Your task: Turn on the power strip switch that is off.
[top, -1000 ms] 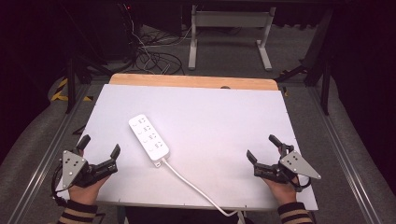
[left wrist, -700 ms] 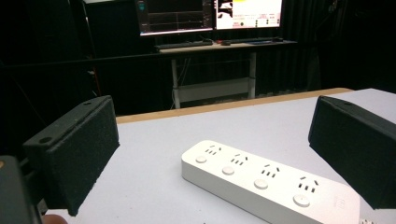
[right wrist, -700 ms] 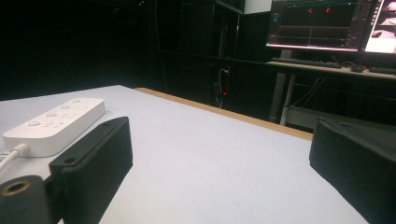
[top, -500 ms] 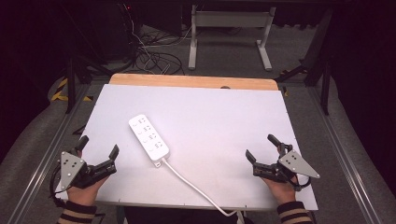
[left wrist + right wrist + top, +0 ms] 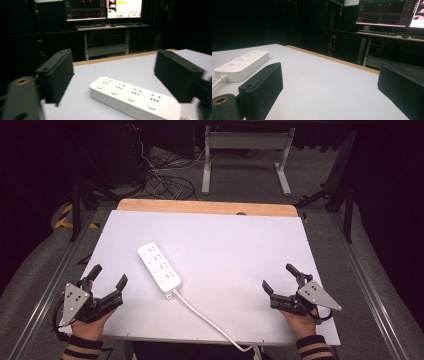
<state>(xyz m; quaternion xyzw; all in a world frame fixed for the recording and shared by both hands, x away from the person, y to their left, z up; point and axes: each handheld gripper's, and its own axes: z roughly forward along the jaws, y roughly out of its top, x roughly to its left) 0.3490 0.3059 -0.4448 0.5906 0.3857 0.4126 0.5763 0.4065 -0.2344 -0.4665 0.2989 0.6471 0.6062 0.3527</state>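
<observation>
One power strip [image 5: 159,267] (four sockets), one table [image 5: 240,245] and two monitors [image 5: 103,8].

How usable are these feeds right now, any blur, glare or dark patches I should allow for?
High view: the table is evenly lit and sharp, the floor around it falls to near black. Left gripper view: the power strip is soft, the jaw edges are smeared, and the screens behind are blown out. Right gripper view: sharper, the power strip at its left edge is readable, the background very dark.
</observation>
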